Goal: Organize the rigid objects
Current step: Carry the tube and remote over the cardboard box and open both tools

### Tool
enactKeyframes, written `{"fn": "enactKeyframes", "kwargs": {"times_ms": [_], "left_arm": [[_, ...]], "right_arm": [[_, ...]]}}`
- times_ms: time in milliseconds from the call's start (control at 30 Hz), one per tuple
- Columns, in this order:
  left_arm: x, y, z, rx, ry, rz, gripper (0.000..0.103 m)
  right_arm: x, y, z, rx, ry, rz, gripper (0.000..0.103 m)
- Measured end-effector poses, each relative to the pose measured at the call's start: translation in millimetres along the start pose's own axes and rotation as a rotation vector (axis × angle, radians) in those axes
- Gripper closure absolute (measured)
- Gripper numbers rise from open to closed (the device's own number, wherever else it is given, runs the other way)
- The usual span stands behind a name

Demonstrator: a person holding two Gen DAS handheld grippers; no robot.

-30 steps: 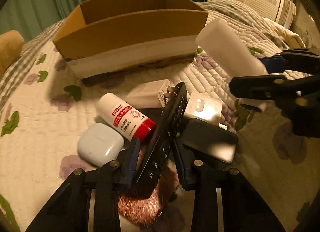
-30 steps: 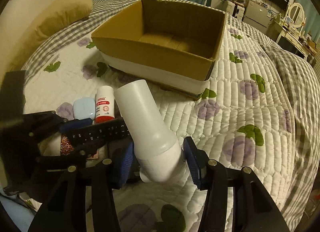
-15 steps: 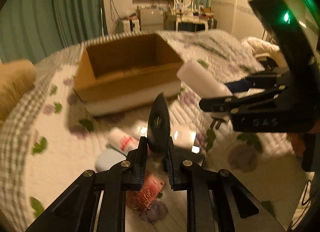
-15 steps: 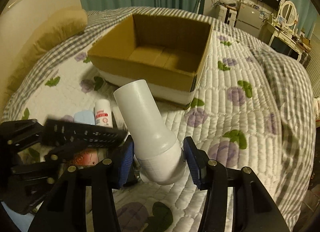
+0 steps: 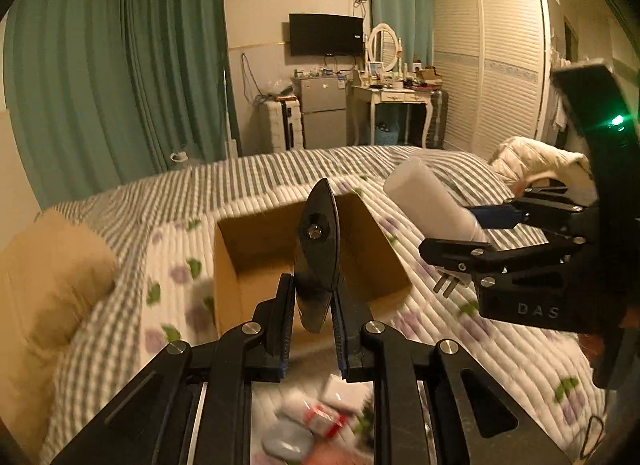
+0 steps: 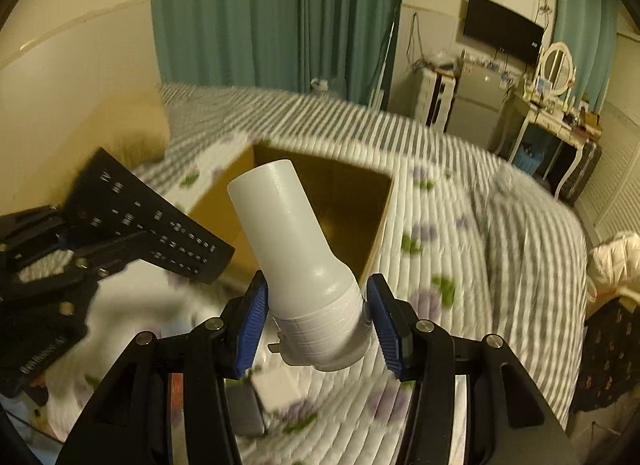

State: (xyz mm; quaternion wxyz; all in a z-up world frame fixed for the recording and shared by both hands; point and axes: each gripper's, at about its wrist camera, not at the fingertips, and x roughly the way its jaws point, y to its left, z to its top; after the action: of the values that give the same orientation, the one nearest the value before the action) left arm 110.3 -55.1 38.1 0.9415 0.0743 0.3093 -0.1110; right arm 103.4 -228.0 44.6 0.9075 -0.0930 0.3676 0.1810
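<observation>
The black, flat, button-covered plastic remote control point(image 5: 316, 249) stood on edge between the pads of the left gripper point(image 5: 312, 329), whose jaws pinched its lower end so that it pointed toward the open brown cardboard box point(image 5: 256, 249) on the quilted white bedspread with purple flowers point(image 5: 500, 349). That grip looked chosen to carry the remote over the box rim. The right gripper point(image 6: 316, 329) had its blue-padded jaws clamped on the wide ribbed base of a white, smooth plastic cylinder with a two-pin plug point(image 6: 288, 237), tilted toward the same box, probably for the same drop. Both items hung in the air near the box. White legends on the remote's keys were too small to read; "DAS" was moulded on the right gripper's body.
</observation>
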Motion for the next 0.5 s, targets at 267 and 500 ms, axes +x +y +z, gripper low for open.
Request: {"fn": "enactKeyframes", "kwargs": {"times_ms": [267, 500], "left_arm": [[76.8, 13.3, 28.4, 0.011, 0.141, 0.042, 0.085], [138.9, 24.7, -0.9, -0.02, 0.291, 0.028, 0.085]], "right_arm": [[59.1, -7.0, 50.4, 0.037, 0.066, -0.035, 0.054], [117.7, -13.9, 34.1, 0.071, 0.173, -0.032, 0.054]]}}
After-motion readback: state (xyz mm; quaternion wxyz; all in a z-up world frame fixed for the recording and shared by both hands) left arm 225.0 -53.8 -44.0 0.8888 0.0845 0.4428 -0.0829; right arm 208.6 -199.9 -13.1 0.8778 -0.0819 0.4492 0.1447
